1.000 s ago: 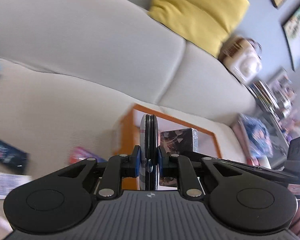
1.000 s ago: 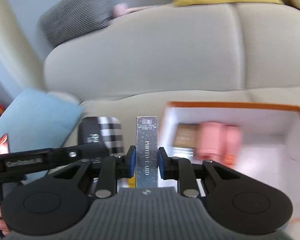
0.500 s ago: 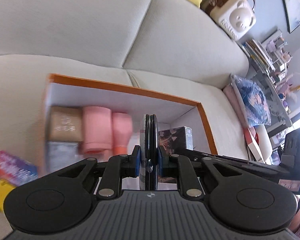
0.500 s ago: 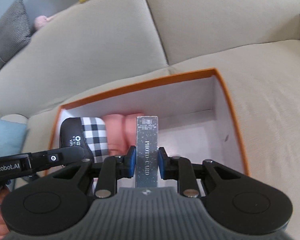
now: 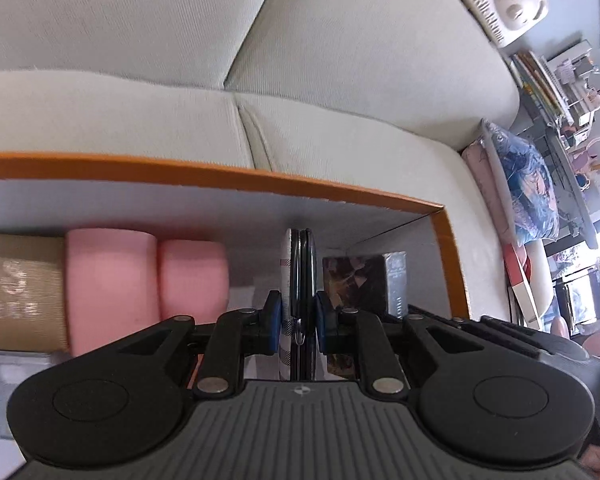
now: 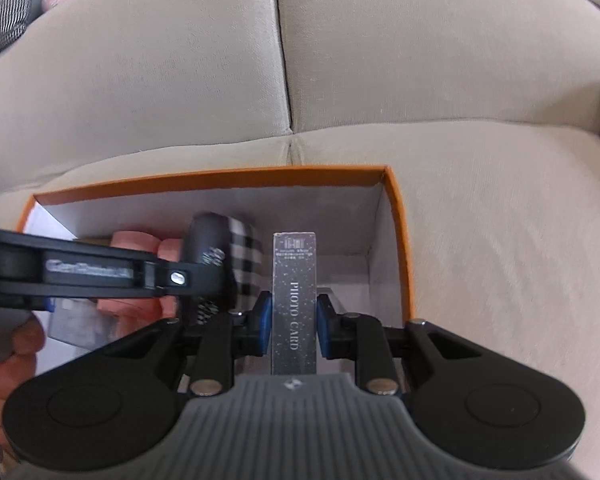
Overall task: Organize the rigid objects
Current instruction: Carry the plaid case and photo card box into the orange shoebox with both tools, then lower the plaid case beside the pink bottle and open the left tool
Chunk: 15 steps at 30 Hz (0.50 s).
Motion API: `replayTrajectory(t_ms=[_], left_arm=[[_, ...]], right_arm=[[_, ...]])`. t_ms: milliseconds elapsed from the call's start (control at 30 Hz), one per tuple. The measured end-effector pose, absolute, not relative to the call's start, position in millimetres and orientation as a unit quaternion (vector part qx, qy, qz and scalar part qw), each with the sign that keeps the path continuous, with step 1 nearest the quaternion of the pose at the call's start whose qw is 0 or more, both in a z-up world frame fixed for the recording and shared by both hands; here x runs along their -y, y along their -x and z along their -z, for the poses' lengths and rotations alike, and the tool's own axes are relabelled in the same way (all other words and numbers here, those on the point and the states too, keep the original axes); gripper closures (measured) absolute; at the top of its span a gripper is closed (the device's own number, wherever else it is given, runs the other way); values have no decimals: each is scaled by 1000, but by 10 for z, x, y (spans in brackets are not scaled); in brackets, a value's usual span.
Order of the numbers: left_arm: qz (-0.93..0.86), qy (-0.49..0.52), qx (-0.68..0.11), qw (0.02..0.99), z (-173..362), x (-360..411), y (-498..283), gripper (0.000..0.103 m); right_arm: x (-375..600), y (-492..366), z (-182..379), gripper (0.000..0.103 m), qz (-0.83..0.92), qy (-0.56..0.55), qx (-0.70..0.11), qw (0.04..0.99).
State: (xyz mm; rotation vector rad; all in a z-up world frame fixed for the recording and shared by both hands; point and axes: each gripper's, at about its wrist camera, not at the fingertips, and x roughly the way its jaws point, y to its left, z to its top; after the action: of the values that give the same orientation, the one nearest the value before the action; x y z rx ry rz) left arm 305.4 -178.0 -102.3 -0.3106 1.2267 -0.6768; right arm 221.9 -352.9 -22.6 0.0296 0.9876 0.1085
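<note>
An orange box (image 5: 220,178) with a white inside sits on the beige sofa; it also shows in the right wrist view (image 6: 220,178). My left gripper (image 5: 298,316) is shut on a flat black case with a checked face (image 5: 298,264), held edge-on inside the box; the same case (image 6: 228,252) shows in the right wrist view. My right gripper (image 6: 294,320) is shut on a grey glittery "PHOTO CARD" box (image 6: 295,276), held over the box's right part. Two pink packs (image 5: 148,284), a tan pack (image 5: 16,292) and a dark patterned box (image 5: 356,284) lie inside.
The sofa back (image 6: 284,60) rises behind the box. A cream camera-shaped item (image 5: 508,4) sits on the sofa arm. A blue patterned cushion (image 5: 528,184) and cluttered shelves (image 5: 560,80) are to the right. A grey item (image 5: 4,380) lies at the box's near left.
Both grippers have swung from the sofa's left side over to the orange box and lowered into it, each still holding its item.
</note>
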Motion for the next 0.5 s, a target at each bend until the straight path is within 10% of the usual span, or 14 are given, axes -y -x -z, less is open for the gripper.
replayTrajectory(t_ms=[500], left_arm=[[275,44,-566,776,1048,1929,-3037,76]], right_arm=[[3422,-2299,262,80,-55,26,-463,884]])
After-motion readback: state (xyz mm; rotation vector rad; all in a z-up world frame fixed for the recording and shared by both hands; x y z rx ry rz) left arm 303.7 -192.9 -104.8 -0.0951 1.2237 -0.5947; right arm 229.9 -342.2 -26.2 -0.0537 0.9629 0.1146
